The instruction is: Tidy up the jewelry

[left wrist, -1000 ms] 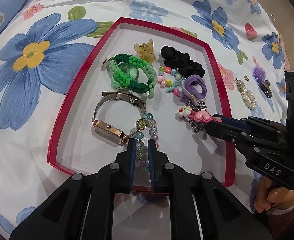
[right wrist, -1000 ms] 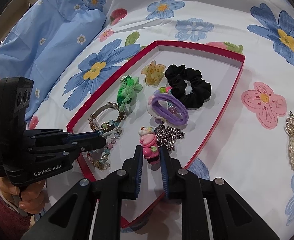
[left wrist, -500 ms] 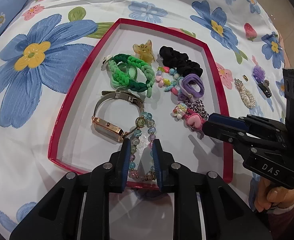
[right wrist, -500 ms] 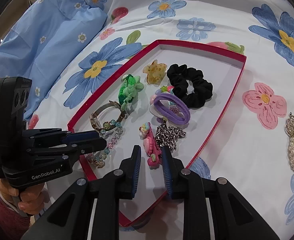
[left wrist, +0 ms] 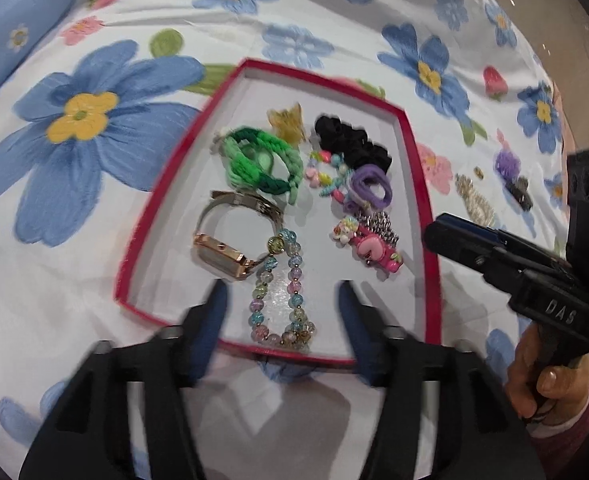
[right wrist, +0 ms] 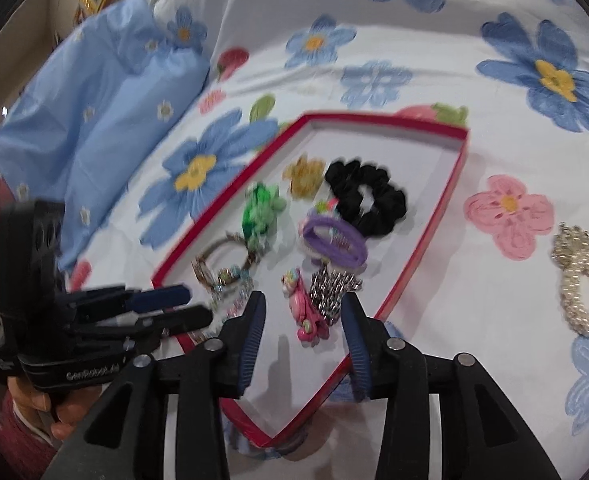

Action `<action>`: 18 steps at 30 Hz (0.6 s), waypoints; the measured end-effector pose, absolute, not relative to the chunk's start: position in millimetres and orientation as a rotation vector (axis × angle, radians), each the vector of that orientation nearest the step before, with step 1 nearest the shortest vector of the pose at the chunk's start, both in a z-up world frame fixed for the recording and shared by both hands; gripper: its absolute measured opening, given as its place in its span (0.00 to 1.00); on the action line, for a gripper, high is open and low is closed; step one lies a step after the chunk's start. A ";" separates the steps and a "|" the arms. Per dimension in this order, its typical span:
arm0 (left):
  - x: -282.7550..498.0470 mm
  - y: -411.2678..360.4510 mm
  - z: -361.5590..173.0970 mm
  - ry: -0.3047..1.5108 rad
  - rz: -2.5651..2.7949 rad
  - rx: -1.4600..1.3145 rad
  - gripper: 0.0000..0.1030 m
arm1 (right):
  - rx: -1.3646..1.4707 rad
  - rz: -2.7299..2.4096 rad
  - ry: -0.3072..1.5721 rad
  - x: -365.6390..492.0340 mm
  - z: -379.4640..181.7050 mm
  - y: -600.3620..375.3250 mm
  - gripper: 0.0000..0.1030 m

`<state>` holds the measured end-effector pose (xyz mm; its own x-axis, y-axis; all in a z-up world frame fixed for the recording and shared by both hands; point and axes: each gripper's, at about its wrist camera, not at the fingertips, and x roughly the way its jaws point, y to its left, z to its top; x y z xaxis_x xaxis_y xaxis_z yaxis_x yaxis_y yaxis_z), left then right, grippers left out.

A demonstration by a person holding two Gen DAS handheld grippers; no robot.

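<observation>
A red-rimmed white tray [left wrist: 424, 200] lies on the flowered sheet and holds a pastel bead bracelet [left wrist: 282, 292], a gold watch [left wrist: 224, 252], a green braided band [left wrist: 254, 164], a black scrunchie [left wrist: 350, 142], a purple hair tie [left wrist: 370, 188] and a pink clip [left wrist: 374, 248]. My left gripper [left wrist: 280, 296] is open and empty, raised over the bracelet at the tray's near edge. My right gripper [right wrist: 302, 312] is open and empty just behind the pink clip [right wrist: 306, 312]. The tray [right wrist: 426, 240] also shows in the right wrist view.
On the sheet right of the tray lie a pearl piece [right wrist: 582, 280], a purple flower clip [left wrist: 508, 162] and a small dark clip [left wrist: 520, 194]. A blue pillow [right wrist: 94, 112] lies at the far left.
Both grippers have opened wide and drawn back from the tray. The bead bracelet and the pink clip, held a second ago, now lie loose in the tray.
</observation>
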<state>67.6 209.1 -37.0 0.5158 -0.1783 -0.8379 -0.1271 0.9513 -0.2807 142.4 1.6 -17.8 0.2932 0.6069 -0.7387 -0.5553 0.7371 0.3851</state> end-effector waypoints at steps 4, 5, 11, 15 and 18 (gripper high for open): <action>51.2 215.4 -23.3 0.986 0.001 -0.372 0.75 | 0.146 0.764 0.950 140.7 -0.8 -14.0 0.53; 48.2 216.3 -21.0 0.980 0.010 -0.379 0.76 | 0.165 0.763 0.939 139.4 2.8 -17.3 0.55; 22.1 222.8 -11.2 0.951 0.082 -0.420 0.81 | 0.244 0.751 0.892 125.9 15.9 -33.7 0.67; 7.1 223.9 -9.4 0.935 0.112 -0.445 0.81 | 0.307 0.762 0.890 114.5 17.0 -43.2 0.72; -1.9 224.3 -7.4 0.923 0.135 -0.443 0.81 | 0.338 0.769 0.891 103.1 15.2 -47.7 0.74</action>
<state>-1.9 224.3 -7.4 0.6021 -0.0748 -0.7949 -0.2988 0.9021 -0.3113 103.1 -47.7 15.2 0.3900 0.7235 -0.5696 -0.4583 0.6890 0.5615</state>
